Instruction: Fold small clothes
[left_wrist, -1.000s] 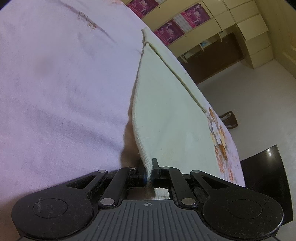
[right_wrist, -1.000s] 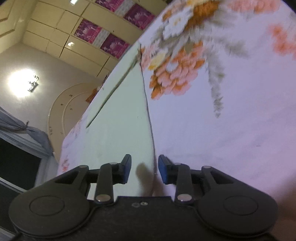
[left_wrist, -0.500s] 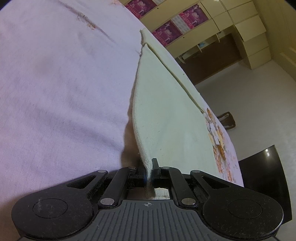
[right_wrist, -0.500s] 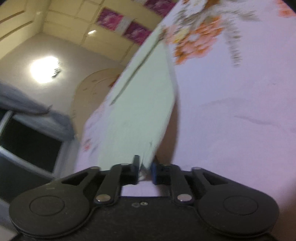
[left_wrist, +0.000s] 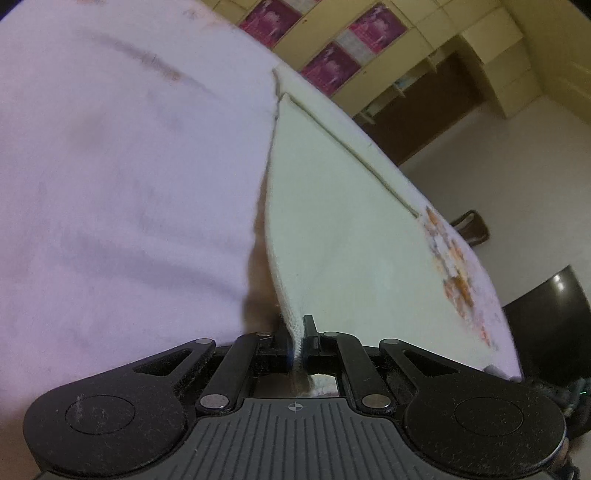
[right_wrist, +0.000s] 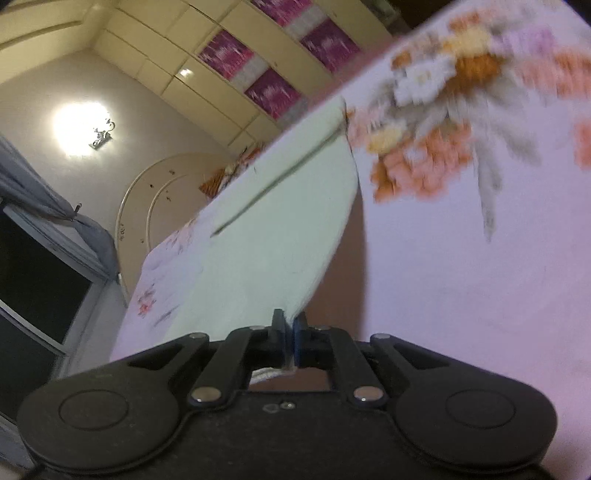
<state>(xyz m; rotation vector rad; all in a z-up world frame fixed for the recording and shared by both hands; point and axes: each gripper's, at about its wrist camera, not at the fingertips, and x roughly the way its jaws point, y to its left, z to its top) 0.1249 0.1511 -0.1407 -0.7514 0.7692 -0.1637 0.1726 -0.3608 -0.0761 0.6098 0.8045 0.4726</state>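
Right now both tongs are pinching the same pale cloth (left_wrist: 332, 229). The left tongs (left_wrist: 298, 345) are closed tight on one near corner of it, and a bit of the edge pokes out behind the pads. The right tongs (right_wrist: 289, 341) are closed on another near corner (right_wrist: 295, 314). From each corner the cloth runs away from the tongs and lies mostly flat, with the pinched corners lifted a little, so a dark shadow shows under the raised edge. A thin straight line, maybe a seam or fold, crosses the far part of the cloth.

The cloth lies on a bed sheet (left_wrist: 110, 184) that is light purple with orange and white flowers (right_wrist: 436, 147). Past the bed stand cream cupboards (right_wrist: 155, 51) with pink panels (left_wrist: 332, 66). A bright lamp (right_wrist: 79, 129) glows on the ceiling. A grey curtain (right_wrist: 51, 206) hangs by a dark window (right_wrist: 33, 280). A dark chair (left_wrist: 546, 325) stands on the pale floor.

The flowers look smeared in the right view. You cannot see the hands holding the tongs, and the cloth's far end is too small to make out.
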